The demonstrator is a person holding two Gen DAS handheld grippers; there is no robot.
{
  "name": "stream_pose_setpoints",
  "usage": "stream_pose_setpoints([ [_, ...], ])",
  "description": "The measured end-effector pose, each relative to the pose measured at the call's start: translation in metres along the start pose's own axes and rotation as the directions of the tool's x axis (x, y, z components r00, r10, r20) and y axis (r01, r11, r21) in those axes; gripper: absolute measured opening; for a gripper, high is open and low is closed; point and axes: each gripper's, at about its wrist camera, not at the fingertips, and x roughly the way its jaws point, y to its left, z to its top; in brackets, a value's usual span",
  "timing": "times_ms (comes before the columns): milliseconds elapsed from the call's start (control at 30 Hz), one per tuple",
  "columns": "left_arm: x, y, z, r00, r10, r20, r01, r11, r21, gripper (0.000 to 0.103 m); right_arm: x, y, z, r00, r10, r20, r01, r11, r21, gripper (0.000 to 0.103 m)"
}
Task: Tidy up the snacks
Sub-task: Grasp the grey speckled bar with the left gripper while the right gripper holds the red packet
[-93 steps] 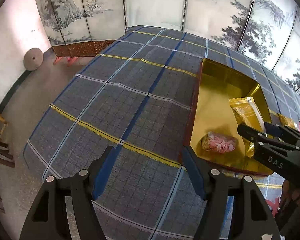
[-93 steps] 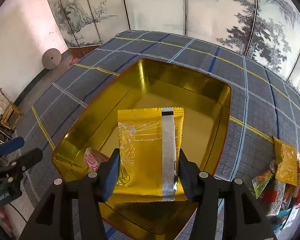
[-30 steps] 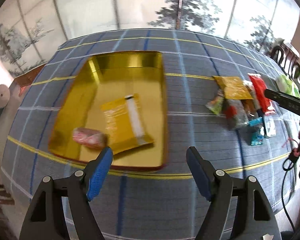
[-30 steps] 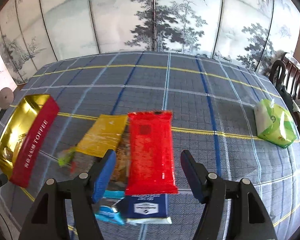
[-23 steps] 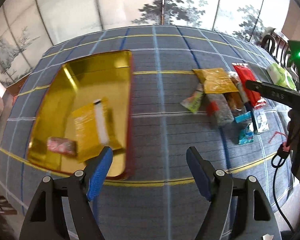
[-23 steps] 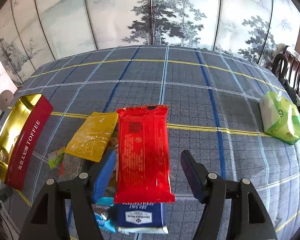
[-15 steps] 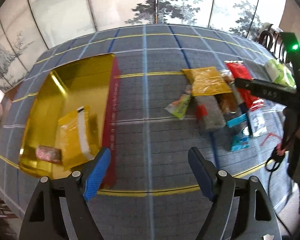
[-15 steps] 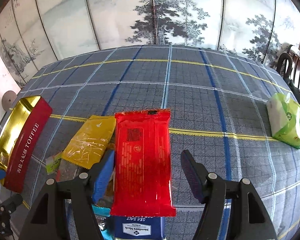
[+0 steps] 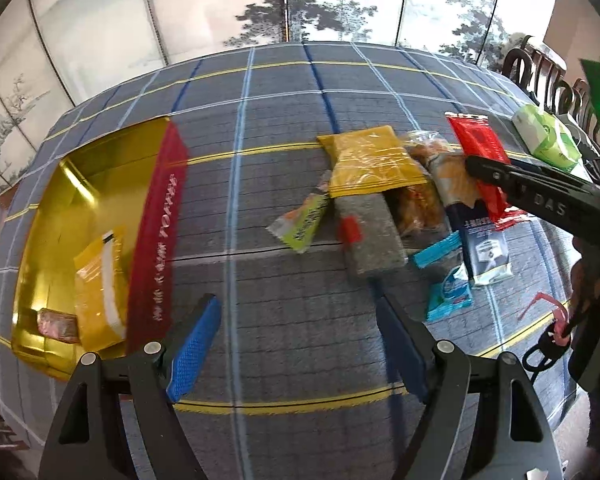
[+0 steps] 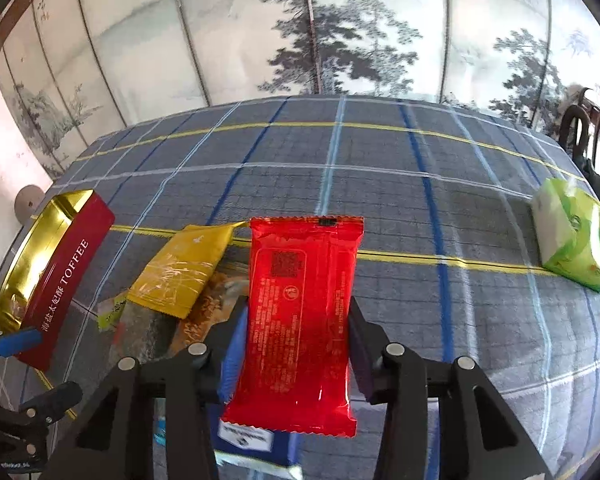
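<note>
Closing the right tool [image 10: 296, 340] on the red packet [image 10: 302, 320], pads already at both long edges near its lower half, with the packet lying on top of the snack pile on the checked surface [image 10: 380, 184]. Left tool [image 9: 300, 344] wide and empty, hovering over bare cloth between the gold tin [image 9: 100, 168] and the pile.

For a clean pick:
- Squeeze only until the wrapper stops slipping; judging by the glossy film, too hard a pinch probably buckles it and crushes what is inside
- Keep the pads square to the edges and level, so the packet does not twist out on the lift
- Lift straight up first; the blue and white packet [image 10: 252, 440] sits partly underneath and may drag along, as may the crinkly orange bag [image 10: 208, 308] beside it
- Watch the yellow packet [image 10: 184, 272] just to the left, close enough to be nudged
- Carry across to the tin, where a yellow packet [image 9: 100, 280] and a small pink sweet [image 9: 58, 320] already lie, and set it flat in the free gold floor
- Keep the left tool clear of the path, or ready it for the grey packet [image 9: 372, 232] next
</note>
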Motion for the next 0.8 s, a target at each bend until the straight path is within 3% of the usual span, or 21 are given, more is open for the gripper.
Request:
stream_pose_setpoints([
  [267, 0.012, -0.010, 0.009, 0.998, -0.055, -0.019, 0.055, 0.998, -0.030, 0.070, -0.003, -0.049, -0.024, 0.993, -0.118, -0.008, 0.118, 0.991, 0.059, 0.045],
  [433, 0.017, -0.017, 0.018, 0.997, -0.068, -0.028, 0.066, 0.997, -0.046, 0.062, 0.002, -0.075, -0.039, 0.990, -0.135, -0.031, 0.137, 0.984, 0.114, 0.045],
  [800, 0.039, -0.025, 0.042, 0.991, -0.120, -0.060, 0.112, 0.987, -0.112, 0.038, 0.001, -0.075, -0.047, 0.990, -0.142, 0.016, 0.139, 0.984, 0.113, 0.045],
])
